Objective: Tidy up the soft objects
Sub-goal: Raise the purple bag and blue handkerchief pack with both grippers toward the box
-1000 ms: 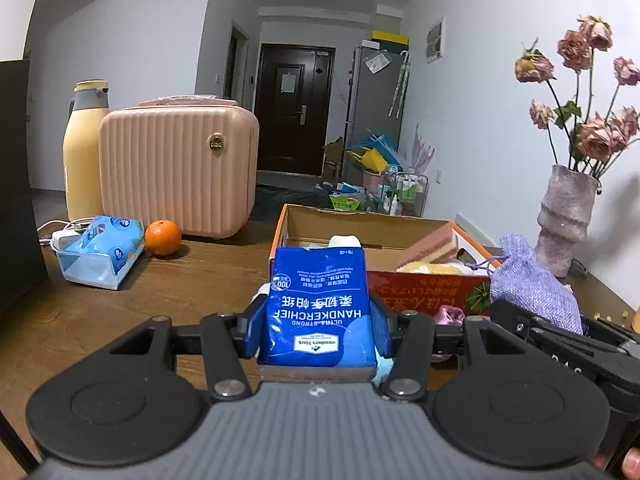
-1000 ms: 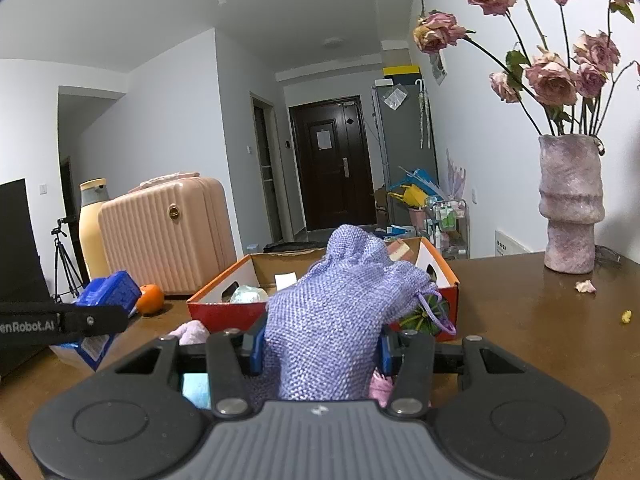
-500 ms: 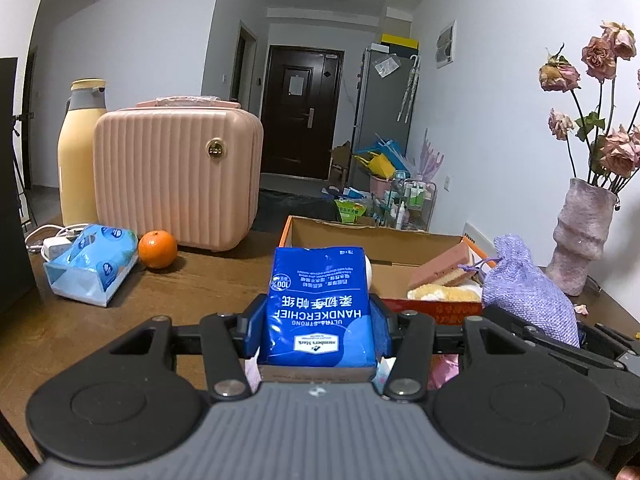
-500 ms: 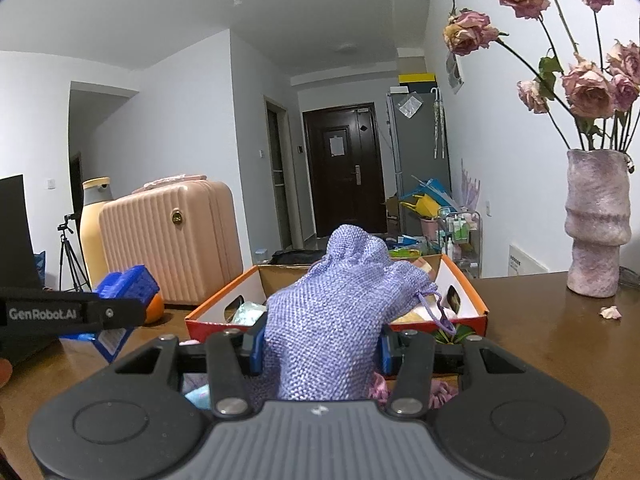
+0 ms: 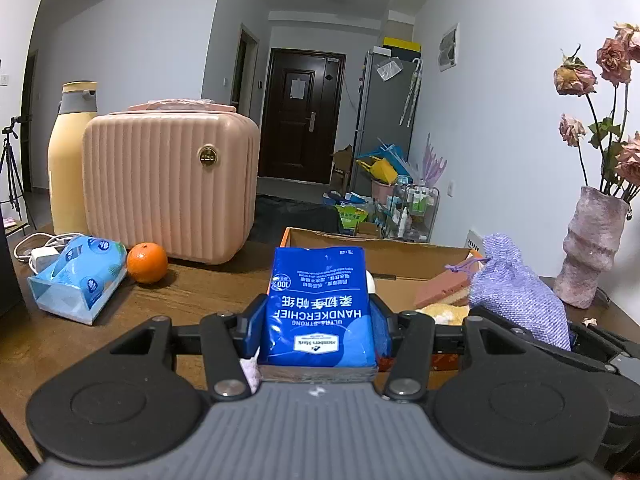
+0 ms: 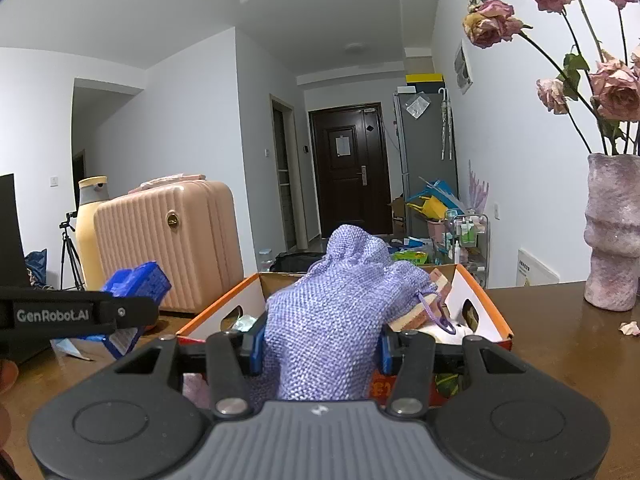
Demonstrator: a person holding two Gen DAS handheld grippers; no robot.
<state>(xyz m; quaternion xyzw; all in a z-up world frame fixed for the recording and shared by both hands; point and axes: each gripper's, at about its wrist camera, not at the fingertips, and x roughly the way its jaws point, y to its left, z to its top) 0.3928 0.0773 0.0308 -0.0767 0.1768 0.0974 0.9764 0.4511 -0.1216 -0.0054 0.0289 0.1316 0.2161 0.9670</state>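
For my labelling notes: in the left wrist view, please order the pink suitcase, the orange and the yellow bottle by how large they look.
1. pink suitcase, clearly largest.
2. yellow bottle, partly hidden behind the suitcase.
3. orange, clearly smallest, though it lies nearer the camera.

pink suitcase (image 5: 168, 184), orange (image 5: 147, 262) — vase (image 5: 592, 248)

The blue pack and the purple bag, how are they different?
The blue pack is flat and shiny with printed words; the purple bag is lumpy woven cloth with a drawstring. The pack keeps straight edges, while the bag bulges and flops over at its top. The left gripper holds the pack; the right gripper holds the bag. Both are soft things gripped near the open box.
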